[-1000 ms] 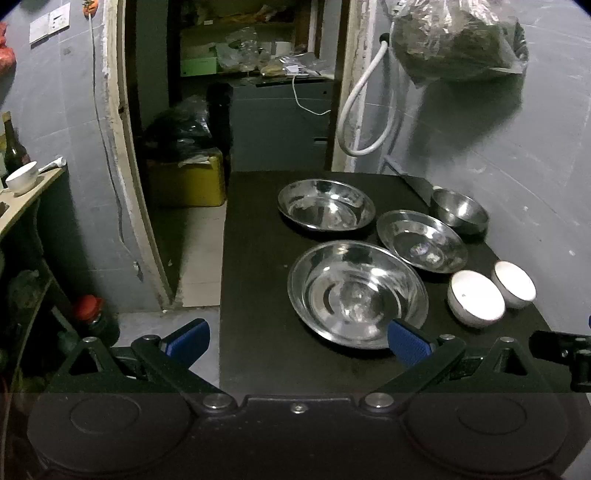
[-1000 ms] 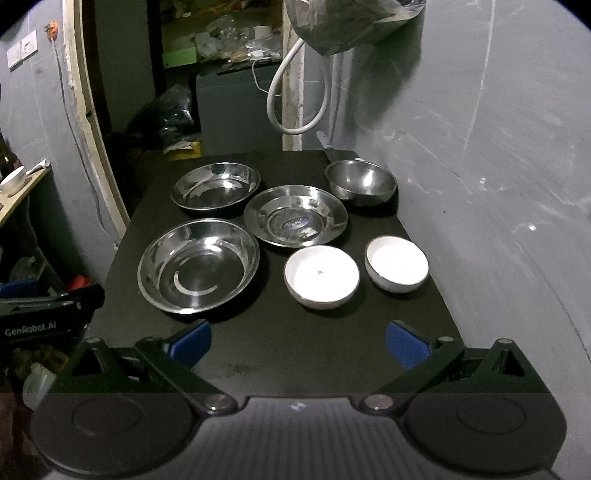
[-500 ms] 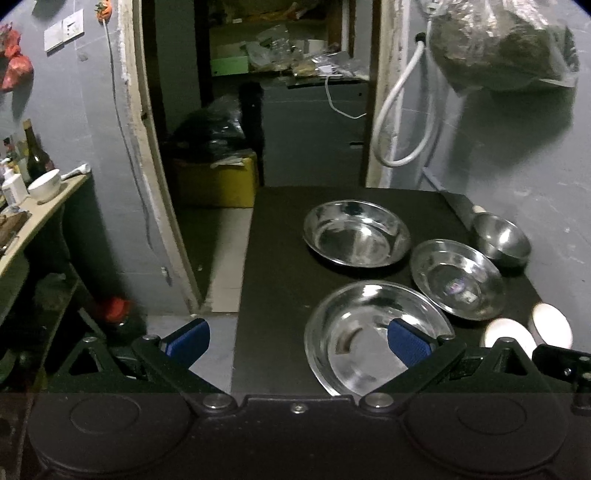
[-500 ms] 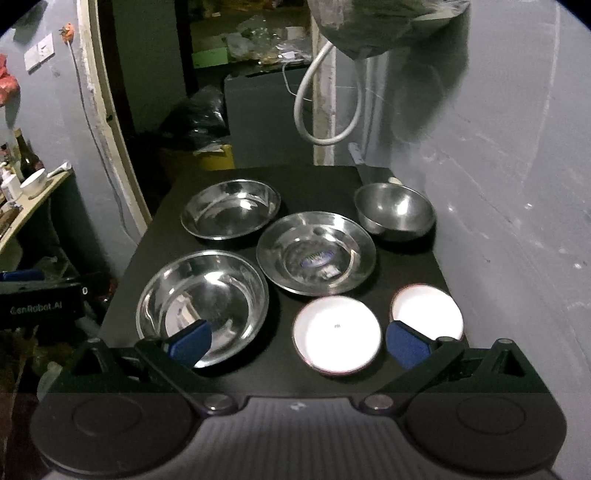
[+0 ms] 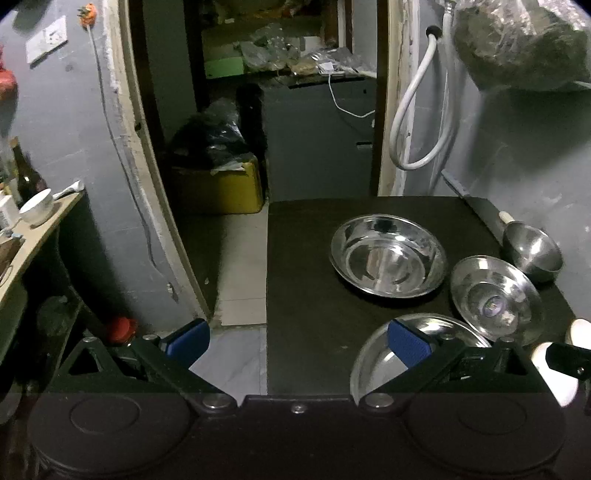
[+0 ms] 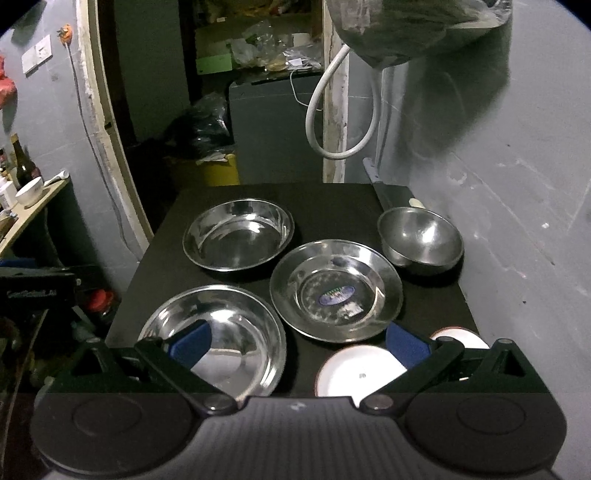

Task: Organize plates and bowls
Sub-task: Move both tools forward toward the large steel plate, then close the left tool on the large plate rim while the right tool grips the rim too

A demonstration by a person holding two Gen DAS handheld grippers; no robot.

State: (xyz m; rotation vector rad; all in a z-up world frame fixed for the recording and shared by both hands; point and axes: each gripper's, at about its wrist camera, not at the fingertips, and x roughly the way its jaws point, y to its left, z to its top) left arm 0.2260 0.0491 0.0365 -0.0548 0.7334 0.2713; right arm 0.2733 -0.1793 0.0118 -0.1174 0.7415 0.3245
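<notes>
On the black table (image 6: 332,195) lie a far steel dish (image 6: 238,234), a near steel dish (image 6: 225,339), a flat steel plate (image 6: 336,291) with a blue sticker, a small deep steel bowl (image 6: 421,240) and two white bowls (image 6: 360,373) (image 6: 461,338). My right gripper (image 6: 297,343) is open above the near edge, its fingers over the near dish and the white bowls. My left gripper (image 5: 297,341) is open at the table's left front corner. Its right finger is over the near steel dish (image 5: 417,350). The far dish (image 5: 388,256) and plate (image 5: 496,299) lie beyond.
A grey wall (image 6: 517,184) runs along the table's right side, with a white hose (image 6: 332,110) and a hanging plastic bag (image 6: 424,26). Left of the table the floor drops away toward a doorway with a yellow box (image 5: 221,192). A shelf (image 5: 37,221) holds a white bowl.
Both grippers moved forward and lower toward the table; the dishes now sit closer and lower in view. The left view swung left. No dish has moved.
</notes>
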